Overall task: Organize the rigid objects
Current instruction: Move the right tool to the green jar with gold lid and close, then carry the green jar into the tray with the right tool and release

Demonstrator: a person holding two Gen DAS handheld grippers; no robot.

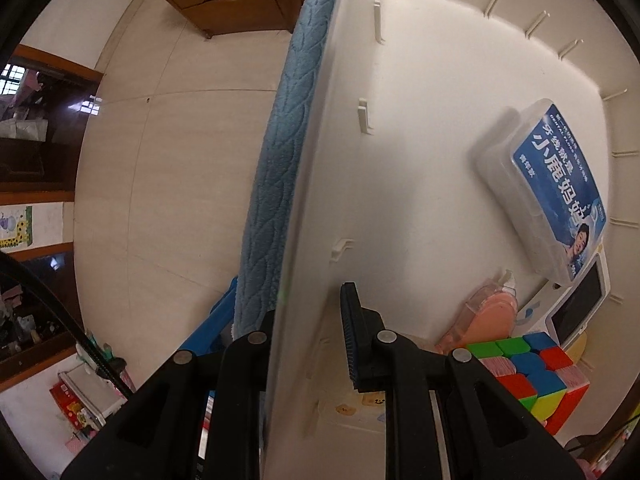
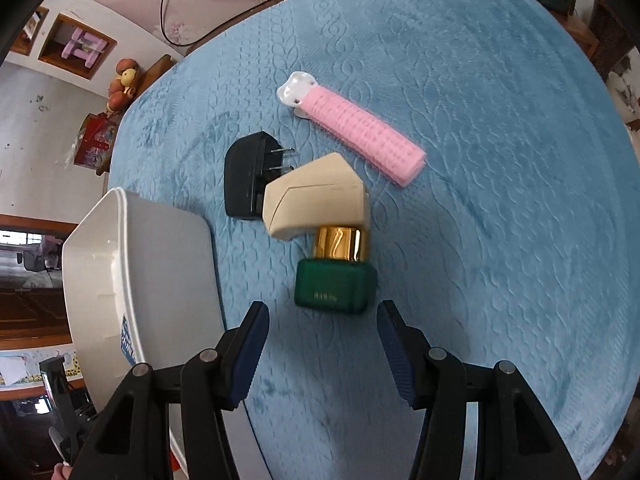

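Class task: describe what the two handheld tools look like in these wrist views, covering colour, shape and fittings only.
Both are black plastic. The left tool has angular linkage arms with triangular cut-outs, round silver pivot pins, and a ribbed dark blue pad on its visible finger. The right tool matches: black arms, silver pins, and ribbed dark blue pads on both fingers. No cables or markings show on either.

bin left of charger; bottle below; roller behind.

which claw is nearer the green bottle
Right. The right claw hovers open just short of the green bottle; the left claw straddles the white bin's wall.
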